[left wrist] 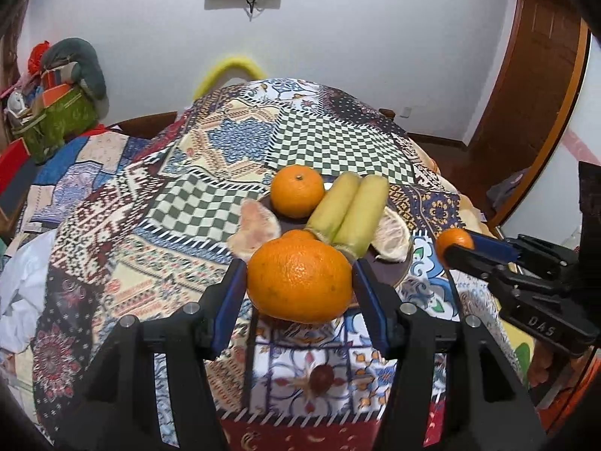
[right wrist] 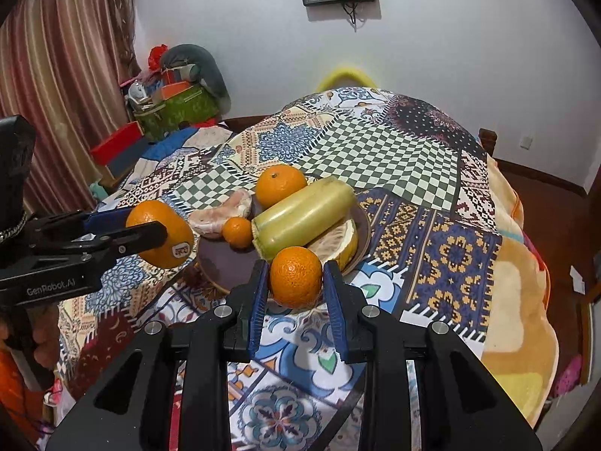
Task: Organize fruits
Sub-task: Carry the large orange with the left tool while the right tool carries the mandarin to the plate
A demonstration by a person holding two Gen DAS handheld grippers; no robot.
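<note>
Left gripper point(left wrist: 300, 282) clamped on large orange point(left wrist: 299, 281), right gripper point(right wrist: 296, 278) on small orange point(right wrist: 296, 276) — both over plate point(right wrist: 225, 263) near edge; lower onto bare patch, release gently.

My left tongs point(left wrist: 298, 282) are closed on a large orange point(left wrist: 299, 281), blue pads pressing both of its sides, held raised. My right tongs point(right wrist: 296, 277) clamp a smaller orange point(right wrist: 296, 276) the same way. Each tool extends forward and level, with the two sets of tongs side by side and angled slightly toward each other.
</note>
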